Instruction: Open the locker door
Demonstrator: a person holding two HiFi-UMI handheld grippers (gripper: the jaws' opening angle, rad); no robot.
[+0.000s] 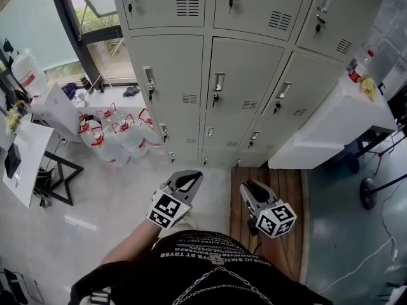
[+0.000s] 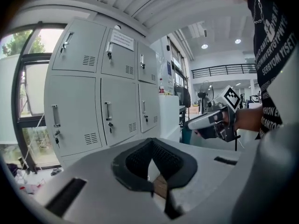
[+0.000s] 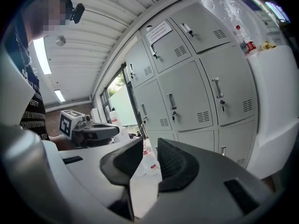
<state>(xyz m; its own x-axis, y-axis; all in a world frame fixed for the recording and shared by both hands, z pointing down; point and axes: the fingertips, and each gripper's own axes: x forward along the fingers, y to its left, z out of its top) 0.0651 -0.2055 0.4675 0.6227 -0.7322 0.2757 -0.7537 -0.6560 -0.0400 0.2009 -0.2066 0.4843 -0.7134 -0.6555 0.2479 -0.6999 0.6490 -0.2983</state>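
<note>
A bank of grey locker doors (image 1: 245,75) stands ahead, all closed, each with a metal handle (image 1: 218,81) and a key below it. Both grippers are held low near the person's body, well short of the lockers. My left gripper (image 1: 193,176) is shut, its black pads meeting at the tips with nothing held (image 2: 150,142). My right gripper (image 1: 245,187) stands a little open, a narrow gap between its pads (image 3: 150,141) and nothing in it. The lockers (image 2: 110,111) also fill the left gripper view, and the lockers (image 3: 187,97) show in the right gripper view.
Several large water jugs (image 1: 117,135) stand on the floor left of the lockers, by a window. A white cabinet (image 1: 337,122) with a bottle on top juts out at the right. A white desk (image 1: 25,157) is at the left. A wooden floor strip (image 1: 292,196) lies under the right gripper.
</note>
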